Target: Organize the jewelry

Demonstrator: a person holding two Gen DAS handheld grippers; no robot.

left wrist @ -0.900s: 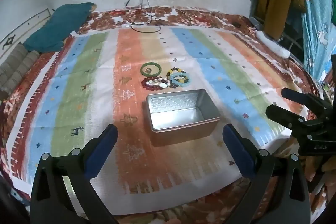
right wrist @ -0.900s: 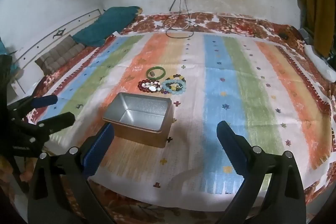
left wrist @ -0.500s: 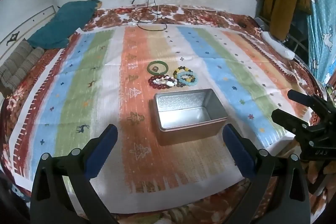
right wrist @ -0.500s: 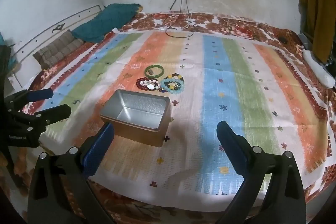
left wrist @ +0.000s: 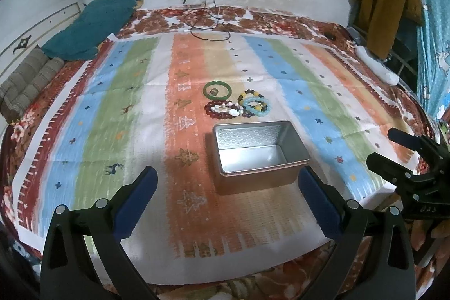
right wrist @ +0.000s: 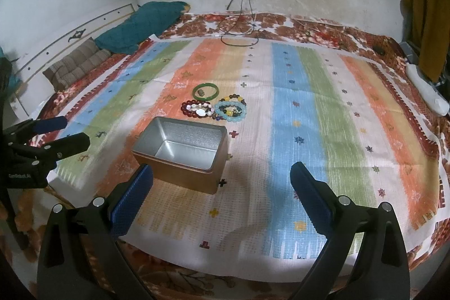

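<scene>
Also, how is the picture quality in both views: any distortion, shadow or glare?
Left wrist view: strong fisheye bending at the edges, dark corners, a shadow left of the tin box. Right wrist view: same curved edges, bright reflection inside the tin box, a shadow beside it on the striped cloth.

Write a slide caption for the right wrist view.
Open right gripper hovers before an empty metal tin, bracelets clustered behind it on a striped cloth.

White lettering on the black body of the left gripper (right wrist: pixel 60 135), seen from the right wrist camera, appears to read "GenRobot.AI", though it is small and slightly blurred. The right gripper (left wrist: pixel 392 148), seen from the left wrist camera, carries pale characters on its black body, too blurred to read.
</scene>
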